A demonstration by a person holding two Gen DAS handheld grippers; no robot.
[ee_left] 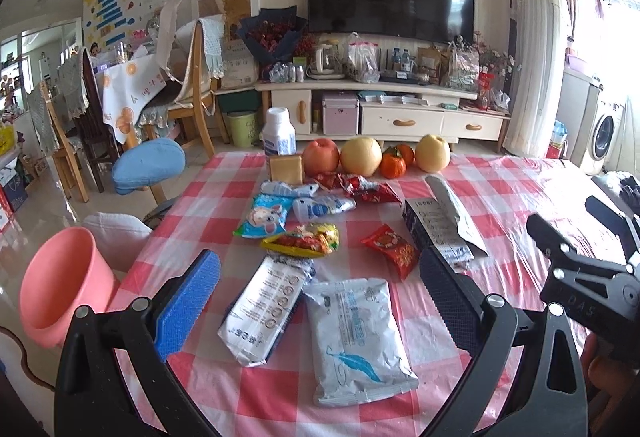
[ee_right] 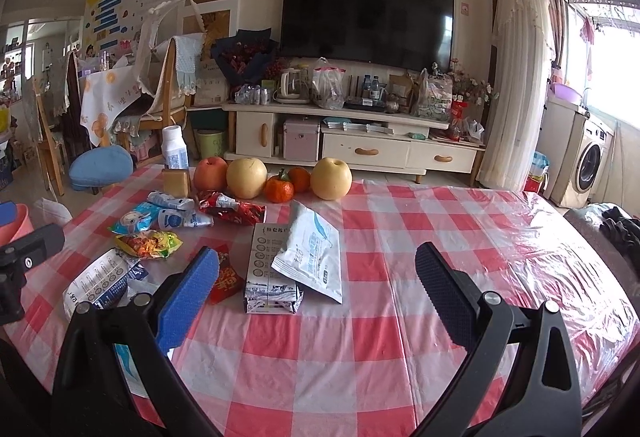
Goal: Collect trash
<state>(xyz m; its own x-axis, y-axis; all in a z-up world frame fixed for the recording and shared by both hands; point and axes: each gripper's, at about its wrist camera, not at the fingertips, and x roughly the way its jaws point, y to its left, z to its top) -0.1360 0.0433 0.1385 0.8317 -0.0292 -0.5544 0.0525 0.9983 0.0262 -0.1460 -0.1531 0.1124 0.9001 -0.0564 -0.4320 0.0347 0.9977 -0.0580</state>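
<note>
Wide bare checked cloth covers the right half of the tabletop (ee_right: 460,221), open to the far edge. Wrappers crowd the left and centre: 2 silver pouches (ee_left: 352,341) lie near the left tongs (ee_left: 320,301), a carton (ee_right: 268,273) with a pouch leaning on it sits ahead of the right tongs (ee_right: 316,297). A row of fruit (ee_left: 360,157) and a white bottle (ee_left: 279,133) block the far side. A pink bin (ee_left: 60,285) stands just off the left edge.
</note>
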